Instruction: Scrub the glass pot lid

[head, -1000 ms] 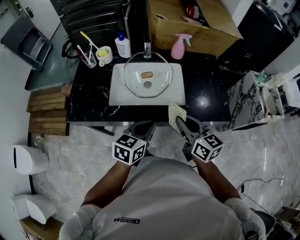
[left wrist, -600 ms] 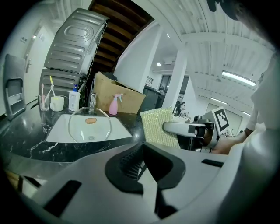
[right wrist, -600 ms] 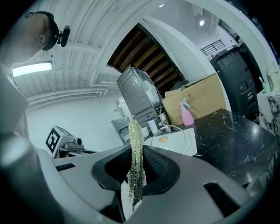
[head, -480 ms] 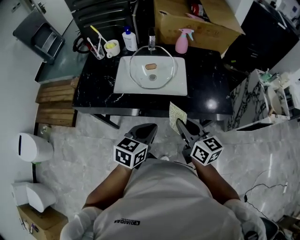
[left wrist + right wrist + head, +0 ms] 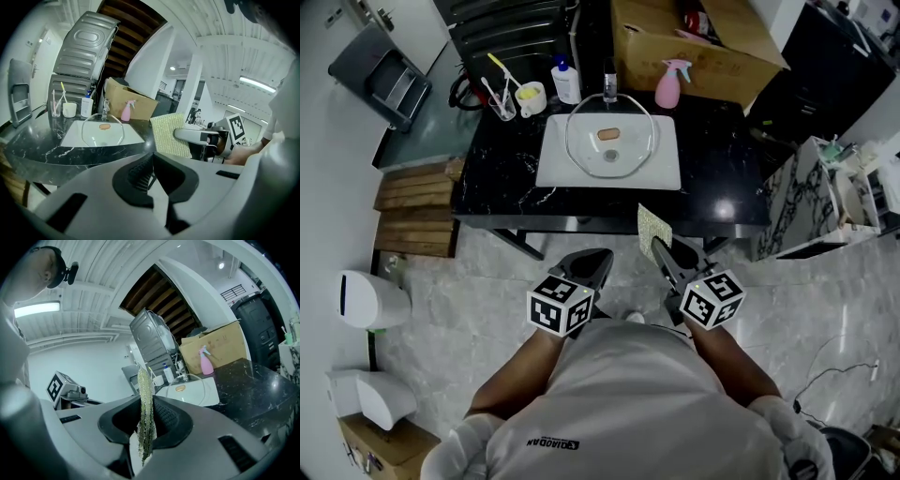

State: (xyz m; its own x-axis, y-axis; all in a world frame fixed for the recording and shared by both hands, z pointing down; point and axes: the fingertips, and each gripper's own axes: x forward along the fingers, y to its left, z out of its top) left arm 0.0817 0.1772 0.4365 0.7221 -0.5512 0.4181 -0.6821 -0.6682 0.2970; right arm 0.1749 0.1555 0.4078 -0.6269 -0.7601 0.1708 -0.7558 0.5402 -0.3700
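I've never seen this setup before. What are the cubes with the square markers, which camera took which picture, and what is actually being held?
There is no robot. A person holds tongs in each hand, and the marked cubes are part of them. One picture comes from a head camera looking down. The other two come from cameras riding on each pair of tongs. The left tongs are shut and empty. The right tongs grip a scrub pad. Ahead, on a black counter, a glass lid lies over a white sink. A pink spray bottle and a cardboard box stand behind it.
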